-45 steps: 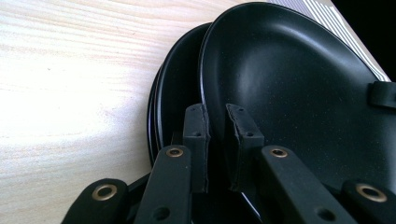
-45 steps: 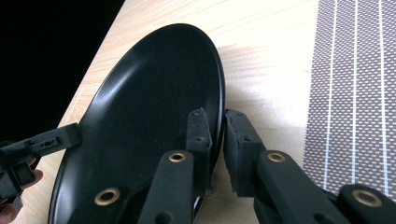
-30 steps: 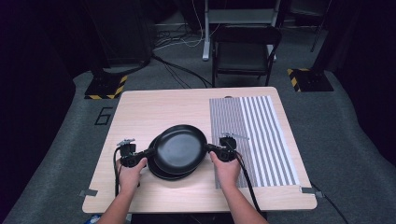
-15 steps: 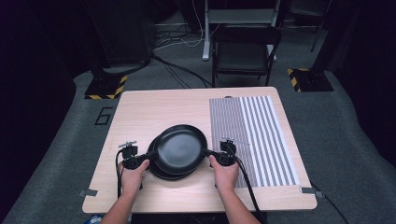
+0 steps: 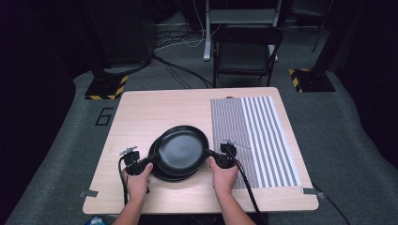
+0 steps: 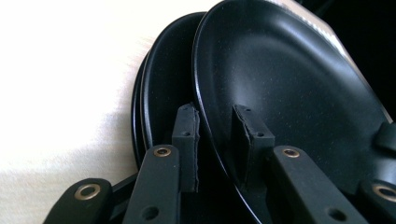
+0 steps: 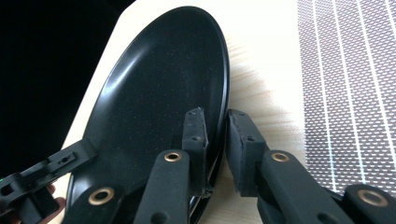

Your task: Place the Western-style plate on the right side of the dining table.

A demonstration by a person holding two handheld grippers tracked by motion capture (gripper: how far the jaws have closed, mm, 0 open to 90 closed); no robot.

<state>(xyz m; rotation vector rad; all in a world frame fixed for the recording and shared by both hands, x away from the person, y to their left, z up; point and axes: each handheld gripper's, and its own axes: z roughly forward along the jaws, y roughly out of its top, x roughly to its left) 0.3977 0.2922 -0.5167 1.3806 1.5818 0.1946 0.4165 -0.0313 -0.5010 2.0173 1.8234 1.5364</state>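
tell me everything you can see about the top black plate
The top black plate is round and shallow, with a raised rim and a finely speckled matte surface that looks like coated metal or ceramic. It sits tilted on a stack of similar black plates near the front of the wooden table. The left gripper straddles its rim, its jaws having just been opening; the right gripper pinches the opposite rim.

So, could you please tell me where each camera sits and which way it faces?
High view: above the person's side, looking forward and down at the table; both forearms show.
Left gripper view: on the left gripper, looking along its jaws, which straddle the top plate's rim.
Right gripper view: on the right gripper, jaws clamped on that plate's opposite rim.
All three views share the top plate.
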